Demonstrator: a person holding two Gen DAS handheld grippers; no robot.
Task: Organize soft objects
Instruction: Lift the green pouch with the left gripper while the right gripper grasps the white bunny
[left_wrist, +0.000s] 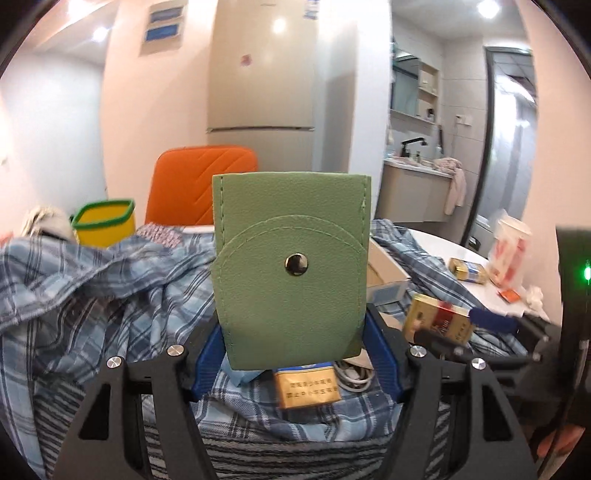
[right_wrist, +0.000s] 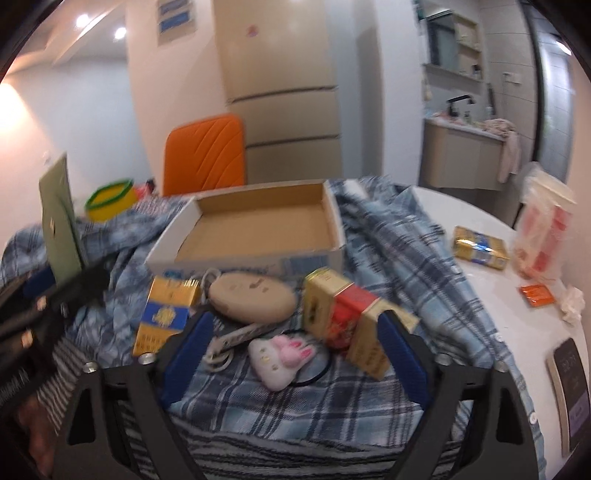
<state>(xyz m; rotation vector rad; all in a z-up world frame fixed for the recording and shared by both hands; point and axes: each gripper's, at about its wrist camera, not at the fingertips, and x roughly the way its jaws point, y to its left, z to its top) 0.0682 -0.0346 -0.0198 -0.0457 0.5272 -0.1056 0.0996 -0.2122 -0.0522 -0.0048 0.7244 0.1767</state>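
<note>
Behind your table stand a fridge and an orange chair. Your left gripper clamps the bottom of a green pouch, held upright above the plaid shirt. Your right gripper is spread wide, nothing held; a plush bunny lies between its fingers, a cardboard box beyond.

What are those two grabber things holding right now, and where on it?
The left tool grips a green snap pouch by its bottom edge, holding it upright. The right tool is open and holds nothing, over a plush bunny.
</note>
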